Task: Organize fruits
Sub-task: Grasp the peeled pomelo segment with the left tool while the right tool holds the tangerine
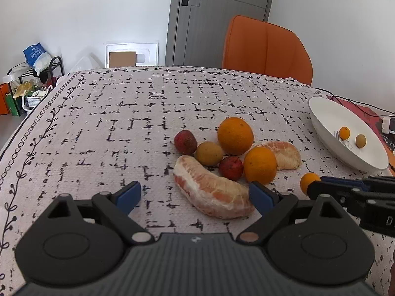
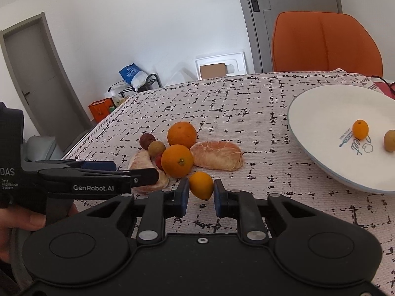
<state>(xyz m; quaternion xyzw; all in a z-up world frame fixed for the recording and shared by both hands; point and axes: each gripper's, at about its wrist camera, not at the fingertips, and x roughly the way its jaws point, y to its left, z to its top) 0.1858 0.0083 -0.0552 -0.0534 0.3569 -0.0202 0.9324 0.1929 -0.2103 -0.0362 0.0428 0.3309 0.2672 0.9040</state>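
Right tongs (image 2: 201, 193) bracket the kumquat (image 2: 201, 185) at 12 o'clock, pads touching or nearly touching both sides; firm grip cannot be confirmed. Its long axis runs roughly upright between the pads. Left tongs (image 1: 195, 194) gape wide, empty, over the pomelo slice (image 1: 212, 192). Plate (image 2: 318, 113) lies at 2 o'clock, farther off.

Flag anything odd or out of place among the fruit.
Nothing damaged or spilled. Two peeled pomelo segments lie bare on the tablecloth amid whole fruit, while the plate holds only two small fruits. The right gripper brackets a kumquat.
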